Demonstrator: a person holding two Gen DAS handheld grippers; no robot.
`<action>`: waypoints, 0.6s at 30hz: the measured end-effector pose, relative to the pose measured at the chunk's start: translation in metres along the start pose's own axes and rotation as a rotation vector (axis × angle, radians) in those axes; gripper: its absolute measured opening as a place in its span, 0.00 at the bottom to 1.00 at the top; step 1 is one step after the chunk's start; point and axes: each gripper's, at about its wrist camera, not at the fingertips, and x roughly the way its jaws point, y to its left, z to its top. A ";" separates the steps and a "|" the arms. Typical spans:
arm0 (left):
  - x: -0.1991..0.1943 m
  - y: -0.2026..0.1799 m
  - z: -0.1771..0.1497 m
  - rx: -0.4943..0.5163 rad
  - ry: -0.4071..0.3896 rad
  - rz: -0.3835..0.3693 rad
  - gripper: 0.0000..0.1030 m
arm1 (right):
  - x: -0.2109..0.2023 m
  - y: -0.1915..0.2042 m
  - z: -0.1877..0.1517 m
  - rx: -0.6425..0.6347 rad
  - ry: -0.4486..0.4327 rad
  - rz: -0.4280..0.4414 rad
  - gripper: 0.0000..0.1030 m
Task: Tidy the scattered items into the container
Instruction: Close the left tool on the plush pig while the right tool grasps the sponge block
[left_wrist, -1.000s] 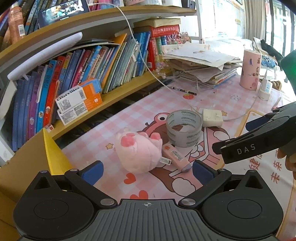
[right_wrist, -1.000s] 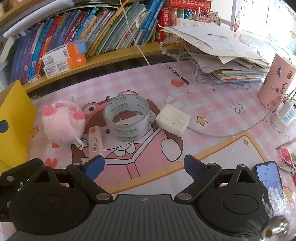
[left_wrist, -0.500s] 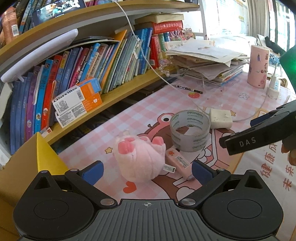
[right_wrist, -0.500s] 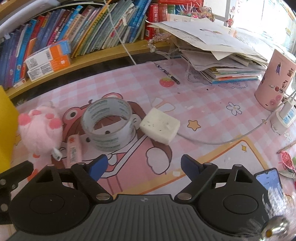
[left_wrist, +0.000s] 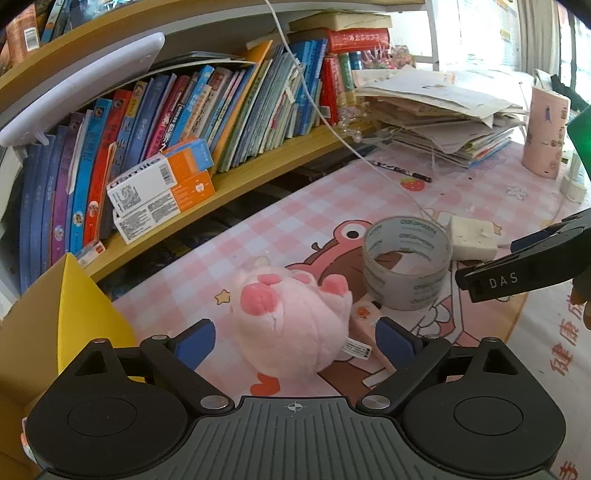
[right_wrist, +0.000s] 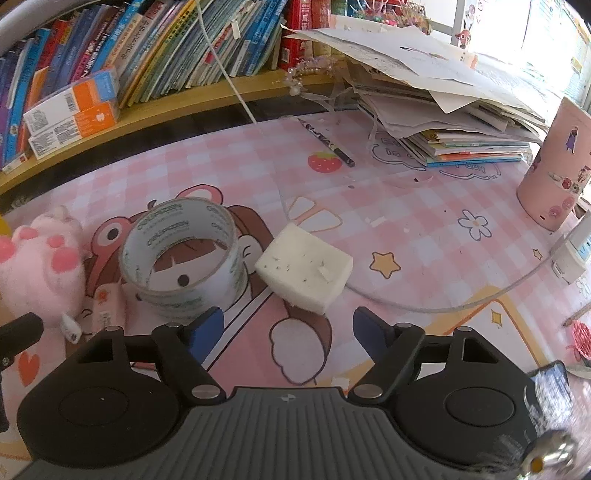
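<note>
A pink plush toy (left_wrist: 291, 325) lies on the pink desk mat (left_wrist: 295, 229), between the blue pads of my left gripper (left_wrist: 295, 341). The jaws are closing, with a gap still on each side of the plush. A small pink stick-shaped item (left_wrist: 364, 319) lies against the plush, by the right pad. A clear tape roll (right_wrist: 184, 254) and a white foam block (right_wrist: 303, 269) sit farther on. My right gripper (right_wrist: 288, 328) hovers just short of the block with its jaws closing and nothing touching its pads. The yellow container (left_wrist: 85, 317) stands at the left.
A low shelf of books (left_wrist: 184, 110) with orange-and-white boxes (left_wrist: 162, 188) runs along the back. A paper stack (right_wrist: 443, 85), a pink cup (right_wrist: 557, 166), a pen (right_wrist: 325, 140), a white cable (right_wrist: 424, 304) and a phone (right_wrist: 550, 380) occupy the right side.
Both grippers came forward and down. The plush now sits between the left pads, the white block is close to the right fingertips, and the right jaws have narrowed.
</note>
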 end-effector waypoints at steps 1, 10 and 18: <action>0.002 0.000 0.001 -0.002 0.001 0.002 0.93 | 0.002 -0.001 0.001 0.002 -0.002 -0.002 0.73; 0.018 -0.004 0.005 0.005 0.012 0.015 0.93 | 0.018 -0.009 0.013 0.023 -0.006 -0.019 0.70; 0.032 -0.001 0.004 -0.017 0.039 0.028 0.92 | 0.028 -0.007 0.017 0.027 0.001 -0.016 0.65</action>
